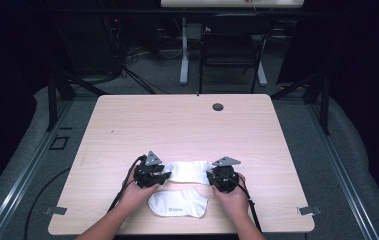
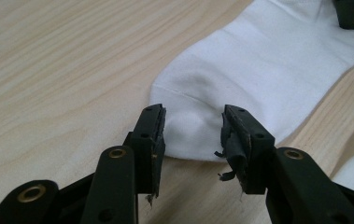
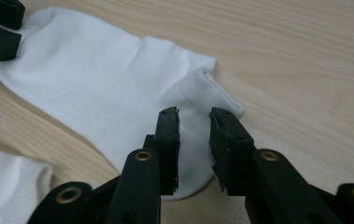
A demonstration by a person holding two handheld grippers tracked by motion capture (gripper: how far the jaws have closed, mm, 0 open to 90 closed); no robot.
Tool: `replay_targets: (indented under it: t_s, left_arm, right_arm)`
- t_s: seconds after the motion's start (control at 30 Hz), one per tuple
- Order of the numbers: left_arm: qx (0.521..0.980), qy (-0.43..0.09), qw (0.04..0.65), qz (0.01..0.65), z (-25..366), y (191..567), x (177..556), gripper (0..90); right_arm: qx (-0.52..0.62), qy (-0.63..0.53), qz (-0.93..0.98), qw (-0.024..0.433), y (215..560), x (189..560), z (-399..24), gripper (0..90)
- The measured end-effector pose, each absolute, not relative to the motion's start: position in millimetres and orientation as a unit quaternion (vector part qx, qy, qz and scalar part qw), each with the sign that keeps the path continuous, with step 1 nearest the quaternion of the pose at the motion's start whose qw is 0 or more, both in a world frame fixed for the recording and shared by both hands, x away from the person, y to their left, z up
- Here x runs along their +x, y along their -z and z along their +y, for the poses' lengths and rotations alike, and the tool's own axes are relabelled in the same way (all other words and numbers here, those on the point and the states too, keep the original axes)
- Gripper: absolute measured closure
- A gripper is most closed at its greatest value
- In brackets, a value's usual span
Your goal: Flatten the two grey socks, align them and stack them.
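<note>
The near sock [image 1: 178,203] lies flat between the person's wrists on the surface [image 1: 187,120]. Beyond it, the far sock [image 1: 189,171] stretches between both grippers. The left gripper [image 2: 192,135] straddles its toe, fingers parted, unpinched. The right gripper [image 3: 194,140] brackets its cuff end, fingers apart, no pinch evident.
</note>
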State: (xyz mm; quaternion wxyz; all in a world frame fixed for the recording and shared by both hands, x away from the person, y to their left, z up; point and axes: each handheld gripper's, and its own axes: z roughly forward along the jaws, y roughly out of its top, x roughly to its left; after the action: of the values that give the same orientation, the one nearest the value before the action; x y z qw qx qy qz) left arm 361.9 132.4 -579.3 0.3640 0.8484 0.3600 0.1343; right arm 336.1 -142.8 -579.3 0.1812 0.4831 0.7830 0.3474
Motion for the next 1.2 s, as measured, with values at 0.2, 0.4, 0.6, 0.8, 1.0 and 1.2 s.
replay_targets:
  t_s: [0.2,0.4,0.6,0.8,1.0,1.2]
  left_arm:
    - [0.851,-0.134,0.359,0.358,138,579,359,56.7]
    - [0.853,-0.140,0.351,0.361,146,578,354,56.7]
    - [0.849,-0.136,0.348,0.373,150,576,353,55.5]
    - [0.842,-0.137,0.348,0.387,154,572,359,55.0]
    - [0.832,-0.135,0.350,0.408,155,571,368,55.0]
    - [0.830,-0.126,0.348,0.417,157,576,374,54.9]
  right_arm:
    - [0.479,-0.348,0.785,0.182,580,334,-140,72.8]
    - [0.473,-0.355,0.787,0.175,580,333,-134,72.8]
    - [0.466,-0.351,0.794,0.171,579,331,-127,72.5]
    - [0.463,-0.369,0.785,0.181,565,332,-131,69.4]
    - [0.470,-0.372,0.780,0.181,561,342,-144,61.9]
    - [0.479,-0.366,0.780,0.170,567,351,-150,60.5]
